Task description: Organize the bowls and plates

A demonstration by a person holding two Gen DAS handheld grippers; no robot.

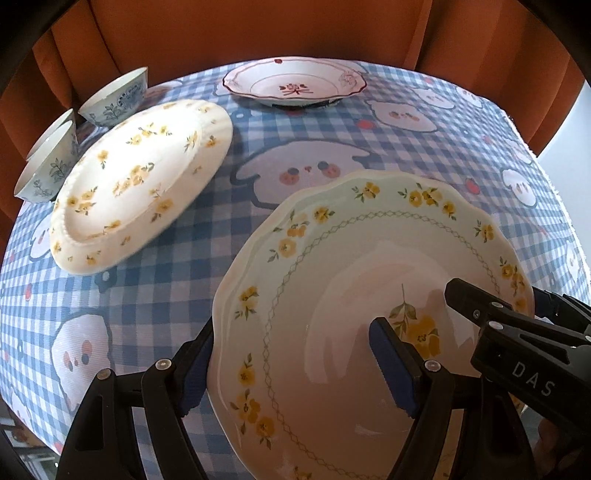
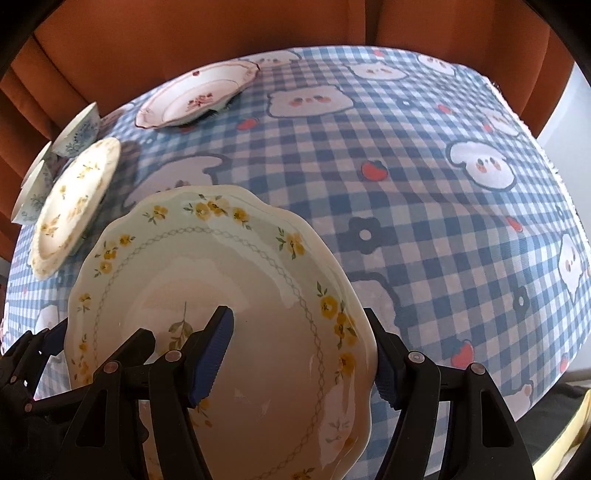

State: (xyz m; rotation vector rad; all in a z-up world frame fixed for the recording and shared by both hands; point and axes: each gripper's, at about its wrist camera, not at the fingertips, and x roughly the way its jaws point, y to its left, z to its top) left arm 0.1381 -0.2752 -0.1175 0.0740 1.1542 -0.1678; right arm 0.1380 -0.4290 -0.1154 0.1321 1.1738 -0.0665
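A large scalloped plate with yellow flowers (image 1: 354,280) is held above the table by both grippers. My left gripper (image 1: 291,365) is shut on its left rim, one pad under the rim and one on the plate's face. My right gripper (image 2: 303,350) is shut on its right rim (image 2: 258,280); it also shows in the left wrist view (image 1: 517,332). A cream plate with yellow flowers (image 1: 136,181) lies at the left (image 2: 72,206). A pink-patterned dish (image 1: 295,83) sits at the back (image 2: 195,98). Two blue-flowered bowls (image 1: 114,98) (image 1: 48,166) stand at the far left.
The table carries a blue checked cloth with cartoon animals (image 2: 424,206). Orange curtains (image 1: 258,29) hang behind the table. The table's right edge (image 2: 576,206) drops off toward a pale wall.
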